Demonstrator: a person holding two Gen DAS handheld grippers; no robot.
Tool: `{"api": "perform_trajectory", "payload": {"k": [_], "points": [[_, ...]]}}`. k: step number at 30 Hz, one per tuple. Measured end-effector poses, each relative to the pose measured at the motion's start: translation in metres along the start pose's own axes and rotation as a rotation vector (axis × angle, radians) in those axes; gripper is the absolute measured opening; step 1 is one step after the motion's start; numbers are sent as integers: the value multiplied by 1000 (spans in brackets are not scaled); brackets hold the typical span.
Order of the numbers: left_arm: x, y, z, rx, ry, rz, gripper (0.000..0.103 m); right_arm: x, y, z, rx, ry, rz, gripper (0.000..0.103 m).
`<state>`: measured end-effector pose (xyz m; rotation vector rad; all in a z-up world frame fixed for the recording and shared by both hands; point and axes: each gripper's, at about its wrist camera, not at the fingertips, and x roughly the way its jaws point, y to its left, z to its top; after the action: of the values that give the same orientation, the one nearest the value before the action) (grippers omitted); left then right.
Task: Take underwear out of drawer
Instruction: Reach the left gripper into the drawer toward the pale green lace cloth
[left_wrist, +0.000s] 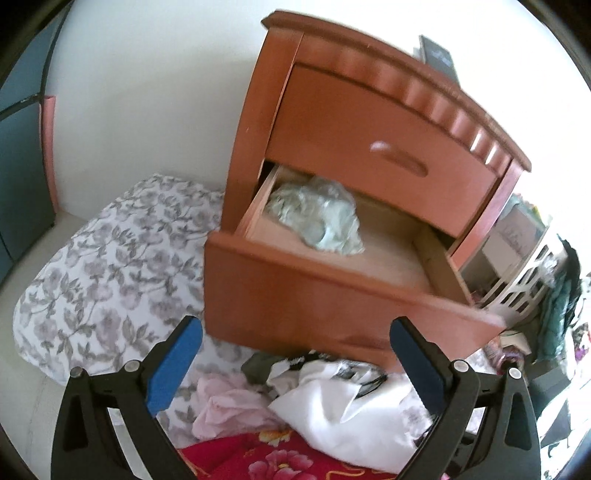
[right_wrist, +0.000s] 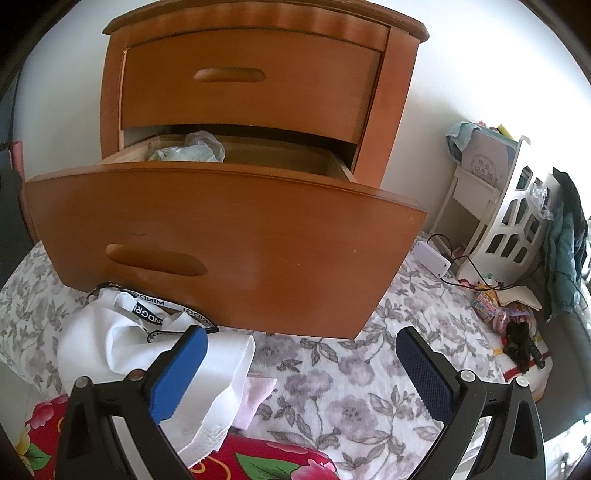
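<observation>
In front of the wooden nightstand (right_wrist: 258, 92), on the flowered bedding (right_wrist: 369, 387), I hold both grippers low and tilted down toward the open lower drawer (left_wrist: 332, 295). My left gripper (left_wrist: 295, 354) has its blue pads spread wide with nothing between them, and my right gripper (right_wrist: 301, 365) is spread just as wide and also holds nothing.

As I judge it, the task is partly done. A small heap of clothing already lies on the bed below the drawer front: a white garment (left_wrist: 343, 417) with a black-and-white lettered waistband (right_wrist: 147, 312), a pale pink piece (left_wrist: 229, 406) beside it, and something dark olive (left_wrist: 258, 363) just behind. These look like pieces already taken out, though I cannot say for certain that all are underwear.

What is left is one crumpled pale green bundle (left_wrist: 317, 218), resting on the drawer's bare wooden floor toward its left rear corner, partly under the closed upper drawer (left_wrist: 369, 147). From the right wrist view something thin and clear, maybe plastic, seems to sit over it. The rest of the drawer looks empty. Neither gripper touches the bundle; both are well short of it.
</observation>
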<state>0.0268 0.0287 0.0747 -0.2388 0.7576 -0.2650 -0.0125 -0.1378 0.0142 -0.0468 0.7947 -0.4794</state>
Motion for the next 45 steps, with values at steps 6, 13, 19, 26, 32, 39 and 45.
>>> {"api": "perform_trajectory", "payload": {"k": [6,13,19,26,32,39,45], "points": [[-6,-8,31,32,-26,-15,101,2,-1,0,2,10,13,103],[12,-37,70,87,15,-29,101,5,-3,-1,14,25,35,103],[47,-60,98,175,83,42,101,7,-6,-1,32,33,49,103],[97,-66,129,171,236,107,101,12,-11,-2,56,56,70,103],[135,-75,138,215,334,140,101,16,-16,-3,83,72,99,103],[170,-76,150,147,379,209,101,20,-26,-4,138,89,125,103],[187,-86,144,96,363,244,90,22,-29,-5,158,99,144,103]]}}
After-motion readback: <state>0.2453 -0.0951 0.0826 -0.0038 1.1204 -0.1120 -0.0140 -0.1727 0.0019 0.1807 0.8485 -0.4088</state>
